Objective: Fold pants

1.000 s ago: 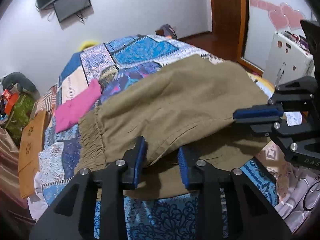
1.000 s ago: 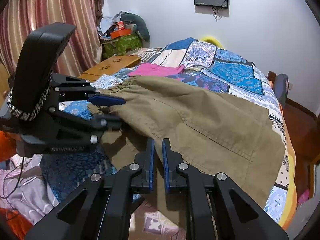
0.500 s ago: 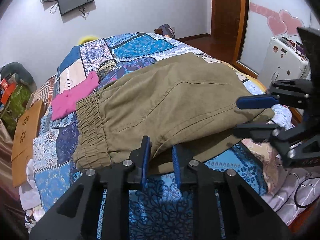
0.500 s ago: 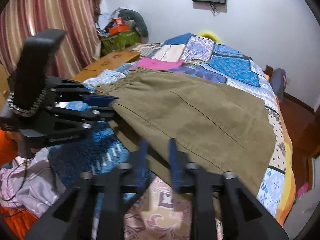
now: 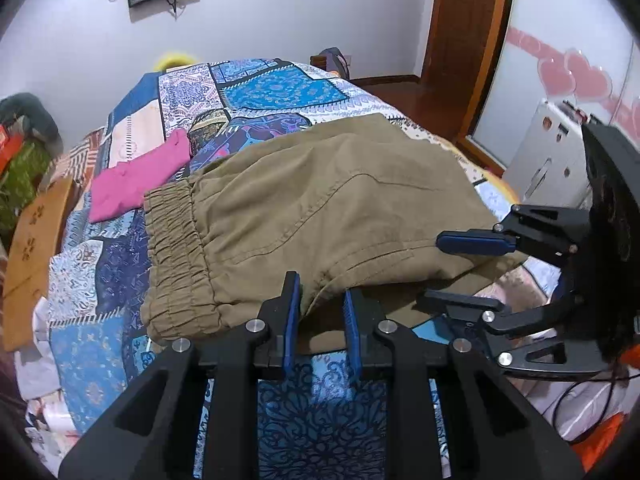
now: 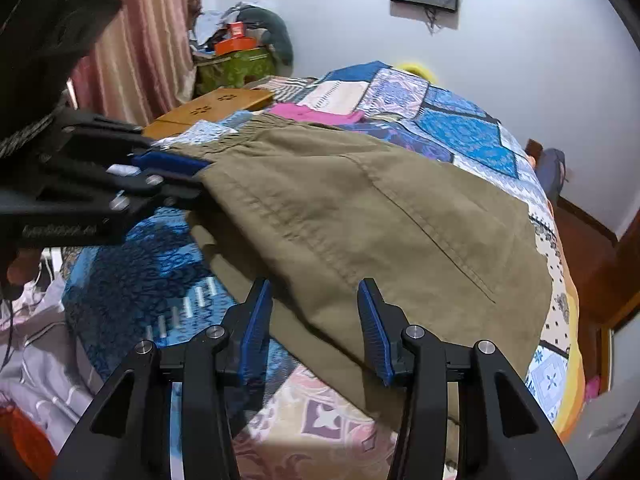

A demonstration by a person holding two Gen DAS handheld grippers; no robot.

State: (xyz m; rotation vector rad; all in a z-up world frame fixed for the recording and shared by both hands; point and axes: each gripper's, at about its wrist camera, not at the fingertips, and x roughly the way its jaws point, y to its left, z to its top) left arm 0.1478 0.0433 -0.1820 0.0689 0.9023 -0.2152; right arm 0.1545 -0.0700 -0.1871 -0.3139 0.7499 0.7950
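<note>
Olive pants (image 5: 320, 200) lie folded on the patchwork bed (image 5: 280, 88), with the elastic waistband (image 5: 180, 260) at the left. My left gripper (image 5: 320, 292) is at the near edge beside the waistband. Its jaws are narrow and pinch the top layer's edge, which stands slightly raised over a shadow. In the right wrist view the pants (image 6: 380, 208) spread ahead, and the left gripper (image 6: 202, 178) meets their left edge. My right gripper (image 6: 315, 286) stands open at the near hem, with fabric lying loose between its pads. In the left wrist view the right gripper (image 5: 430, 270) straddles that edge.
A pink cloth (image 5: 140, 180) lies on the bed beyond the waistband. A wooden board (image 5: 36, 240) leans by the bed's left side. A white cabinet (image 5: 548, 160) stands at the right, and crumpled grey bedding (image 6: 40, 360) lies at the near corner.
The lifted top layer of the pants has come down flat onto the layer below. The right gripper has opened and let go of the fabric. The left jaws have narrowed a little.
</note>
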